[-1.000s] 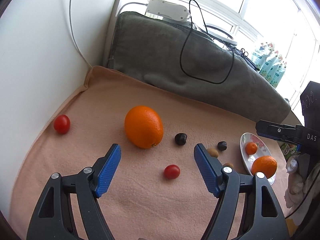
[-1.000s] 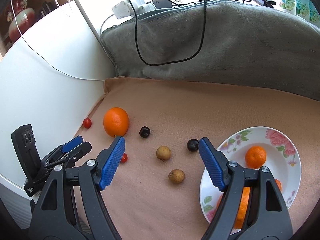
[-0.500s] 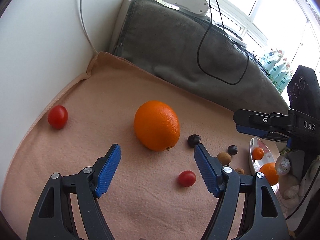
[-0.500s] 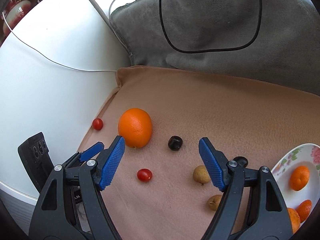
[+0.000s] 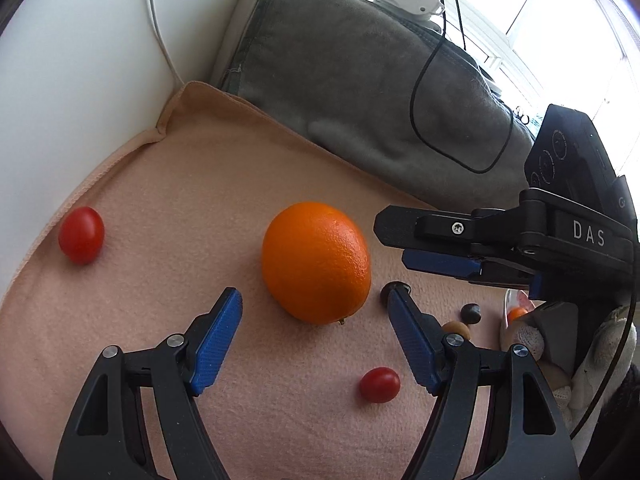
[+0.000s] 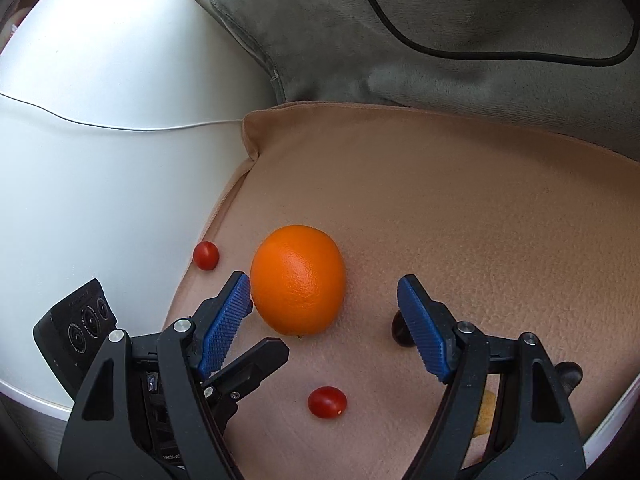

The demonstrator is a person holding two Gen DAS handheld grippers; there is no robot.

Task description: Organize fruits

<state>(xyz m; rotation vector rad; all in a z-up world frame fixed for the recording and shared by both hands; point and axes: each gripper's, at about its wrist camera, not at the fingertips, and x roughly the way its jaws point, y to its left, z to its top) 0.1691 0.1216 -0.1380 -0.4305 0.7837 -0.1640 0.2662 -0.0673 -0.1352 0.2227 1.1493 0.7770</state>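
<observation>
Where fleece lies, dimpled round orange [image 5: 315, 262].

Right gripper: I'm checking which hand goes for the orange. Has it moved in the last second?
Yes. The right gripper has moved left, away from the plate, and now opens toward the orange.

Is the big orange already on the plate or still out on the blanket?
Out. The big orange sits on the peach blanket, ahead of the open left gripper; the plate is off to the right.
</observation>
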